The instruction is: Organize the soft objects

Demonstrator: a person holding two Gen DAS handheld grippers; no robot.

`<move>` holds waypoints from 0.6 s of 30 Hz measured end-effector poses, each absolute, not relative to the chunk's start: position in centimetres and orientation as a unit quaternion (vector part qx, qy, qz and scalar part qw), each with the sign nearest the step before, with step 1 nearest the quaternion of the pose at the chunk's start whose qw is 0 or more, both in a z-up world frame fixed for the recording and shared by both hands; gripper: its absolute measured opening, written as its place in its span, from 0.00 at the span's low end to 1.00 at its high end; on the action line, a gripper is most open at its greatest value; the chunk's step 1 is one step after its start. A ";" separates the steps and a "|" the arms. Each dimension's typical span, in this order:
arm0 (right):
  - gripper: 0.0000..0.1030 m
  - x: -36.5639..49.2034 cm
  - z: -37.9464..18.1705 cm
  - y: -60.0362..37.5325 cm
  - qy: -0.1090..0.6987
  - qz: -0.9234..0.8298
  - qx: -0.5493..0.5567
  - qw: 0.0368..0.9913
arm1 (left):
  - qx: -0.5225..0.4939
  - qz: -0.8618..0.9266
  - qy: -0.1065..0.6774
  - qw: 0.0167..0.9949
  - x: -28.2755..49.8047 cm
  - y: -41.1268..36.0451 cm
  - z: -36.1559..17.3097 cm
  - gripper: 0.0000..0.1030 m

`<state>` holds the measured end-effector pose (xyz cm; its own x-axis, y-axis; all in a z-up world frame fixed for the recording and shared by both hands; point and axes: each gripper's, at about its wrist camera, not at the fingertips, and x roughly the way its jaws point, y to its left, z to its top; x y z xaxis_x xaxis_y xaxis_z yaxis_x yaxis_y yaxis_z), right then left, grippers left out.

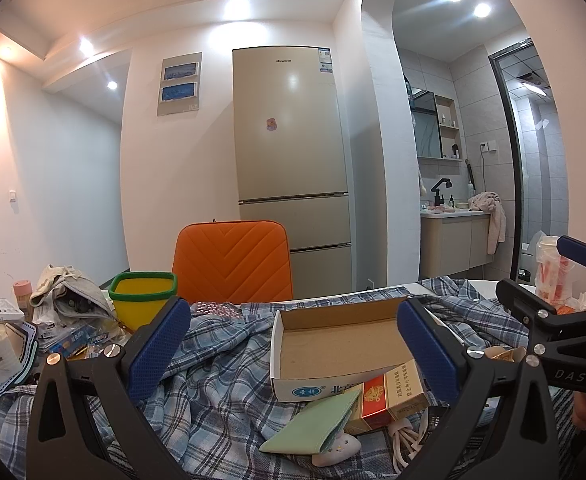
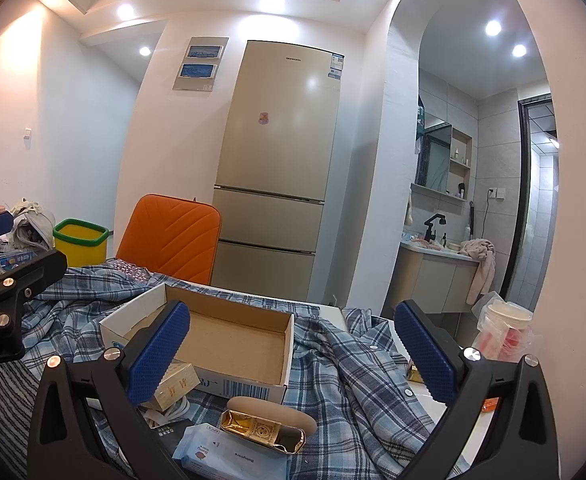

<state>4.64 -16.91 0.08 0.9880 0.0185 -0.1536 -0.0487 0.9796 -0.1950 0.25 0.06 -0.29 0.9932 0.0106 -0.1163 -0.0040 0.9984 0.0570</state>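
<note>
In the left wrist view, our left gripper [image 1: 293,354] has its fingers wide apart, holding nothing, above the checked shirt [image 1: 213,380] that lies rumpled on the table under an open cardboard box [image 1: 337,348]. In the right wrist view, our right gripper [image 2: 293,354] is also spread apart over the same shirt [image 2: 357,372], with the box [image 2: 233,340] between its fingers.

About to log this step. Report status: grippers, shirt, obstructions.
Left gripper open, empty. Right gripper open, empty. Plaid shirt spread rumpled on table, ungrasped. Open cardboard box and small packets sit on it.

Soft plaid cloth shirt [image 1: 221,364]; matt cardboard box [image 1: 337,344]
</note>
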 end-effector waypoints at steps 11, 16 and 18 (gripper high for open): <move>1.00 5.0 0.1 -16.8 0.076 0.017 -0.099 0.992 | 0.029 0.004 0.059 0.998 0.3 0.1 -0.3 1.00; 1.00 5.1 0.1 -16.7 0.077 0.016 -0.098 0.992 | 0.028 0.004 0.059 0.998 0.3 0.1 -0.3 1.00; 1.00 5.0 0.2 -16.8 0.077 0.016 -0.097 0.992 | 0.028 0.004 0.060 0.998 0.3 0.1 -0.3 1.00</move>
